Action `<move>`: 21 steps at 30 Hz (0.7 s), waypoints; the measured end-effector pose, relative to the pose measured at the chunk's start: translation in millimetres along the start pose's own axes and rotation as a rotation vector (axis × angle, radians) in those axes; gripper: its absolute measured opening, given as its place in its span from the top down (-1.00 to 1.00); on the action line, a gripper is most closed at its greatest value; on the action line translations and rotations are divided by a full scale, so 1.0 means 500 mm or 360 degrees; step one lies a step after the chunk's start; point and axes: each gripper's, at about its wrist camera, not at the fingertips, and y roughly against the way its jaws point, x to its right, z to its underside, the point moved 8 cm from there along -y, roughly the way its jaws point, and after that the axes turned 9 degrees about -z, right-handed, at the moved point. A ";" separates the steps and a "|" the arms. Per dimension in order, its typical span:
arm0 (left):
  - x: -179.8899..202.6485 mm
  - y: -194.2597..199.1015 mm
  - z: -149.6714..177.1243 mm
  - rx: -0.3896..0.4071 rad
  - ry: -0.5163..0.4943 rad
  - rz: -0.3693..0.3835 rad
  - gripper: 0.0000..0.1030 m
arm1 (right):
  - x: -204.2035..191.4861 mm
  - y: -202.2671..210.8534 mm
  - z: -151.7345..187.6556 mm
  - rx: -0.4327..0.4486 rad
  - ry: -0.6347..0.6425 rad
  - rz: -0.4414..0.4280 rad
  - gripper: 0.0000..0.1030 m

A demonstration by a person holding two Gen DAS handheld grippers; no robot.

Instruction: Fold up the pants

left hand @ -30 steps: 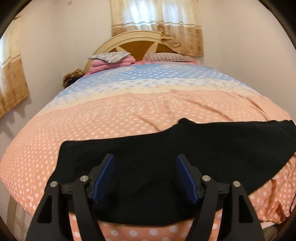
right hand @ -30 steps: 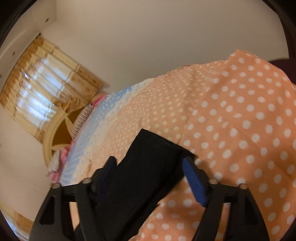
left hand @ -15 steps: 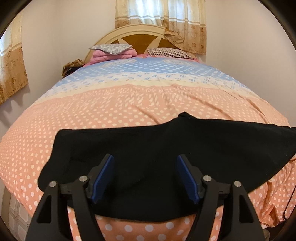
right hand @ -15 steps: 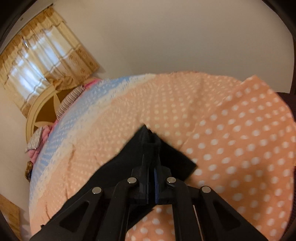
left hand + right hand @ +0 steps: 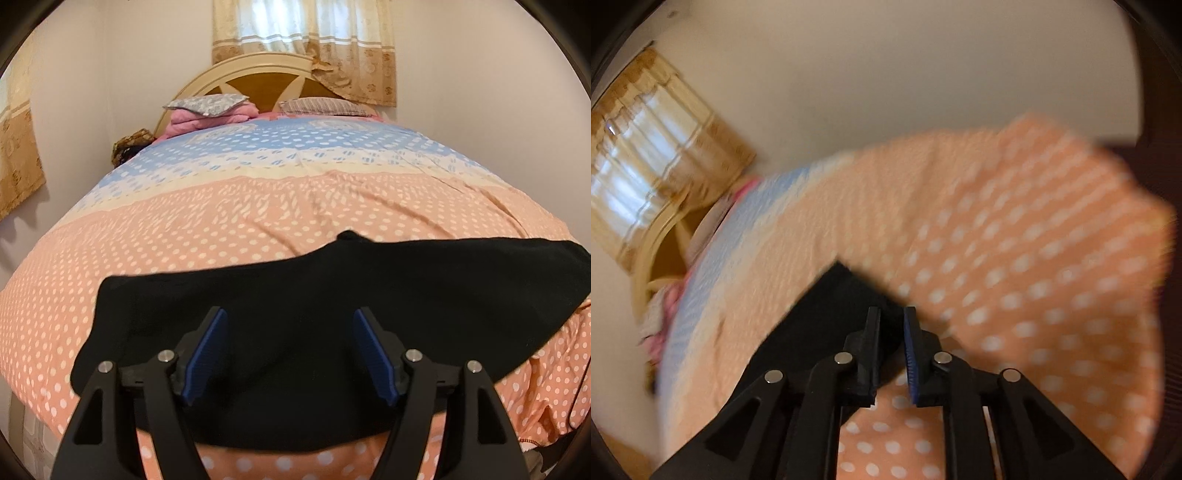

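Note:
Black pants [image 5: 295, 325] lie flat across the near edge of the bed, stretched left to right. My left gripper [image 5: 290, 350] hovers over their middle, open, blue pads wide apart, holding nothing. In the blurred right wrist view, my right gripper [image 5: 892, 332] sits at the corner end of the pants [image 5: 827, 317]. Its jaws stand narrowly apart with a small gap, and the black cloth lies just beyond and left of the fingertips.
The bed is covered by a peach polka-dot sheet [image 5: 184, 251] with a blue band farther back. Pillows [image 5: 207, 103] and a pink blanket lie by the wooden headboard [image 5: 266, 81]. Curtains hang behind. The sheet's edge drops off at the right [image 5: 1071, 295].
The right gripper closed on the pants' end half a second ago, and its jaws now stand slightly parted while the view is blurred by motion. The left gripper stays open above the pants.

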 end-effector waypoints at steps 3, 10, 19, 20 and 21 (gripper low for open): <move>0.042 0.005 -0.025 0.0056 -0.0076 0.0036 -0.43 | -0.120 0.044 0.031 0.0113 0.0402 0.0028 0.75; 0.141 0.008 -0.045 0.0045 -0.0145 0.0225 -0.43 | -0.291 0.047 0.058 0.0263 0.0960 0.0259 0.70; 0.211 -0.012 -0.017 -0.0011 -0.0227 0.0332 -0.44 | -0.037 0.164 -0.078 0.0435 0.0392 0.0520 0.20; 0.220 -0.014 -0.018 -0.0018 -0.0226 0.0336 -0.44 | -0.038 0.153 -0.065 0.0372 0.0387 0.0413 0.20; 0.226 -0.014 -0.018 -0.0024 -0.0228 0.0336 -0.44 | -0.043 0.141 -0.054 0.0323 0.0418 0.0365 0.20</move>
